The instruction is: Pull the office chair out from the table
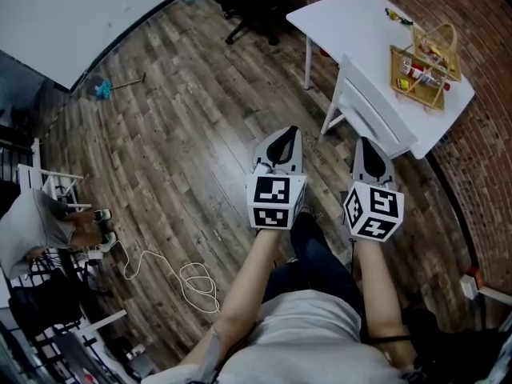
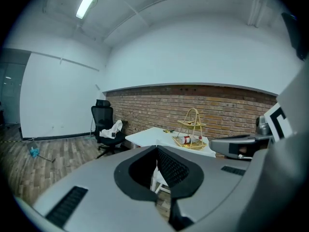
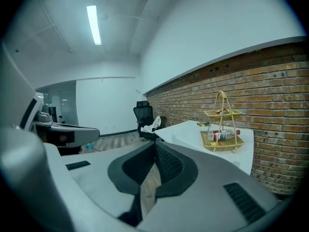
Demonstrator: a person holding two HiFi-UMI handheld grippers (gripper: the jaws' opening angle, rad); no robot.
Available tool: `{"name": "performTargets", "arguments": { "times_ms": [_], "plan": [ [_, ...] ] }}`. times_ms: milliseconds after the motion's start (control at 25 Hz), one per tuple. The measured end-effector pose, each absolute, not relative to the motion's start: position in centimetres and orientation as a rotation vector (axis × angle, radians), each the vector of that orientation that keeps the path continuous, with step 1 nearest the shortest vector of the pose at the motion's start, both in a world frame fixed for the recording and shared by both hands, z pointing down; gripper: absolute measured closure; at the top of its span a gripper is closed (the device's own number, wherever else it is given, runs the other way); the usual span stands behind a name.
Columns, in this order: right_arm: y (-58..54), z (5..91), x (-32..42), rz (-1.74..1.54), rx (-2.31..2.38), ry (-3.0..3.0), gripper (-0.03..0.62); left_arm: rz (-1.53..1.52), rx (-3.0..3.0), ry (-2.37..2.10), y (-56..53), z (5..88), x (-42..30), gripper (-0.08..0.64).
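Left claw (image 1: 282, 138) and right claw (image 1: 370, 146) are pressed together, empty; far ahead, the office chair (image 1: 250, 10) likely rolls easily; grip its stiff backrest (image 2: 102, 114).

Left gripper (image 1: 284, 134): jaws pressed together, nothing between them, pointing forward and slightly down.
Right gripper (image 1: 367, 144): jaws together, empty, alongside the left.
Forearms (image 1: 248, 290): 2, stretched forward, roughly parallel.

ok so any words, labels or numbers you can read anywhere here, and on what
No readable text anywhere.
Bottle in the basket: label too small to read.
Marker cubes on the left gripper and right gripper: square patterns only, no letters.
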State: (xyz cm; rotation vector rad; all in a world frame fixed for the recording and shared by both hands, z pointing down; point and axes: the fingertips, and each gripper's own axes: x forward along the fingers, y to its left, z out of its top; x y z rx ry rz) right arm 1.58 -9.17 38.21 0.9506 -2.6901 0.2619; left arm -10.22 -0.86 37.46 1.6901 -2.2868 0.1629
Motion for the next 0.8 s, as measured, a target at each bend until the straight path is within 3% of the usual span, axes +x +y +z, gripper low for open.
{"name": "performTargets", "arguments": {
  "times_ms": [800],
  "plan": [
    [-23.0,39.1,0.1,0.328,1.129,-2.600,0.575,0.234,1.836,-2.159,-15.9,37.5,-13.9,0.546]
  ]
}}
